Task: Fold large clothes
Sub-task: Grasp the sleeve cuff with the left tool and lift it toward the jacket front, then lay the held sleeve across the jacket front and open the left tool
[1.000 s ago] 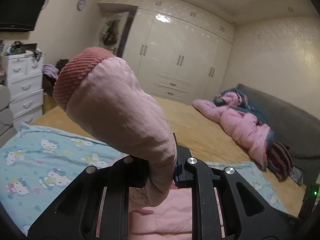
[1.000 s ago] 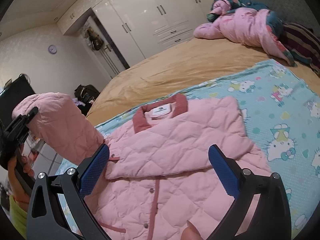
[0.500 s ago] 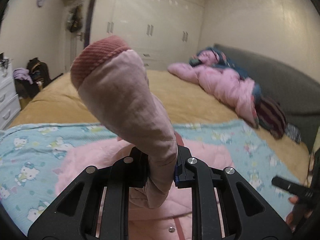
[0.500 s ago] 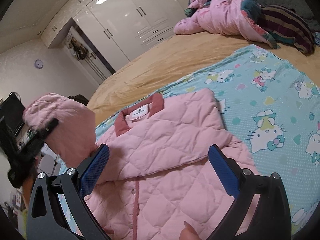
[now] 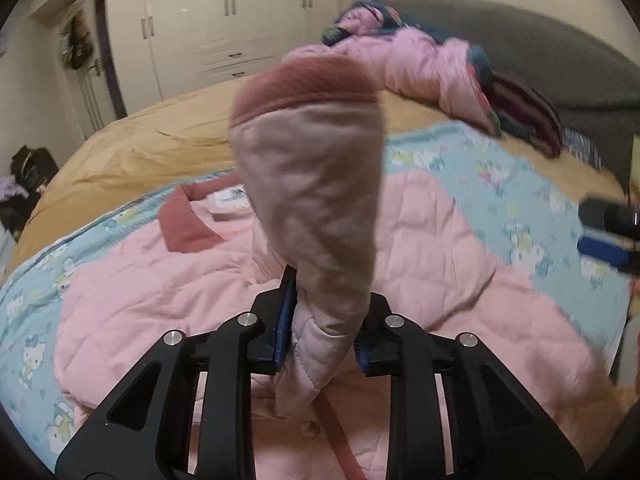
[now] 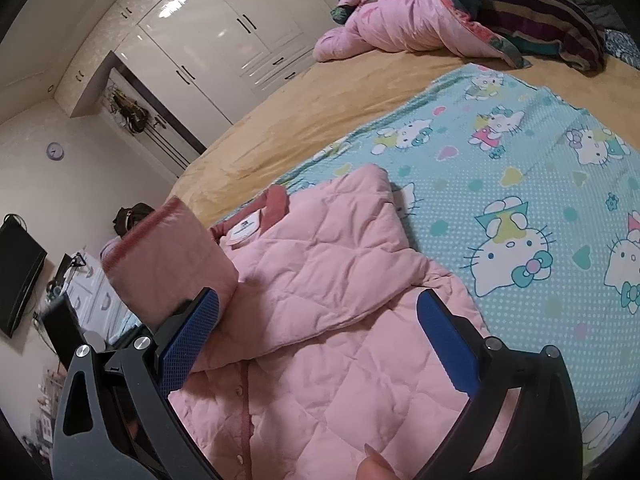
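A pink quilted jacket (image 5: 420, 264) with a dark pink collar (image 5: 184, 224) lies front up on a Hello Kitty blanket (image 6: 500, 208). One sleeve lies folded across its chest (image 6: 332, 264). My left gripper (image 5: 320, 336) is shut on the other sleeve (image 5: 316, 184), holding it up over the jacket with the ribbed cuff (image 5: 304, 84) on top. That sleeve also shows at the left in the right wrist view (image 6: 168, 260). My right gripper (image 6: 316, 336) is open and empty, hovering over the jacket's lower front.
A heap of pink and dark bedding (image 6: 440, 16) lies at the head of the tan-sheeted bed (image 6: 320, 104). White wardrobes (image 6: 224, 40) line the far wall. A white drawer chest (image 6: 92, 296) and a TV (image 6: 16, 272) stand to the left.
My left gripper has carried the held sleeve from beside the bed to above the jacket's middle. My right gripper has moved closer to the jacket and stayed open.
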The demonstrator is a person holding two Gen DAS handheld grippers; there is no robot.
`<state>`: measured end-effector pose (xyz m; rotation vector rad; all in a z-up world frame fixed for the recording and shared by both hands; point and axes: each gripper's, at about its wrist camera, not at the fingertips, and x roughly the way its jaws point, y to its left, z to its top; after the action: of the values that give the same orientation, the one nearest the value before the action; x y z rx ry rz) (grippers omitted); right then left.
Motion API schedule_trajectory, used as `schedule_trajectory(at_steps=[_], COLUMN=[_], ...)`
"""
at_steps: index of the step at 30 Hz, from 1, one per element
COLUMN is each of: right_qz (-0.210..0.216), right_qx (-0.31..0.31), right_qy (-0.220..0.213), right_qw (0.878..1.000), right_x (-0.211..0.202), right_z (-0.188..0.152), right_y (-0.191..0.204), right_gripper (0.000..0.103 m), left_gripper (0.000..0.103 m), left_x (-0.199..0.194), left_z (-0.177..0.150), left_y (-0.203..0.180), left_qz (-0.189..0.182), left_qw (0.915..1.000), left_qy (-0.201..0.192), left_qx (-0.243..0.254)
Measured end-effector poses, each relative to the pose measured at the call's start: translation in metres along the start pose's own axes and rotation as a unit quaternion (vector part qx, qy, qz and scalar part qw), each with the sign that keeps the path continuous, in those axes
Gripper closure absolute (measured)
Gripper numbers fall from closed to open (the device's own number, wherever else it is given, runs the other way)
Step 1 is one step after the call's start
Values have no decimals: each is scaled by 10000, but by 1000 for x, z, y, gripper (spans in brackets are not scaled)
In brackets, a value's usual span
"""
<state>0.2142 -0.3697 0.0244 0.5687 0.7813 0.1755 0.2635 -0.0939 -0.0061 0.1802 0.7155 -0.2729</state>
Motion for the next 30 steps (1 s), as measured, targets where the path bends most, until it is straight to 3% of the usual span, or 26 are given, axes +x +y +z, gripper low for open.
schedule_trajectory(at_steps=[5, 9, 12, 13, 16, 20, 24, 30], right_qz=[-42, -46, -5, 24, 127, 458, 674, 573], right_qx=[95, 136, 184, 192, 171, 286, 250, 431], right_qy=[39, 64, 109, 134, 239, 763, 1083, 1274], right_qw=[9999, 9999, 9998, 9997, 9995, 9956, 9915, 9893], right_x=[5, 8, 11, 12, 18, 45, 73, 111], right_z=[0, 1, 2, 3, 3, 2, 1, 6], right_y=[-6, -9, -11, -11, -9, -5, 6, 7], right_gripper=[4, 4, 4, 4, 4, 4, 4, 4], left_gripper=[79, 35, 31, 23, 12, 9, 9, 9], left_x=[12, 21, 27, 27, 19, -3, -29, -67], left_z=[-8, -14, -24, -26, -35, -41, -37, -37], left_y=[-16, -25, -34, -36, -37, -23, 15, 87], left_qz=[23, -82, -53, -42, -211, -499, -622, -90], left_qw=[9991, 9979, 9955, 9950, 9945, 9957, 9960, 9924], left_qy=[169, 380, 536, 564, 647, 657, 535, 190], left_qx=[380, 526, 774, 826, 797, 415, -340, -1212])
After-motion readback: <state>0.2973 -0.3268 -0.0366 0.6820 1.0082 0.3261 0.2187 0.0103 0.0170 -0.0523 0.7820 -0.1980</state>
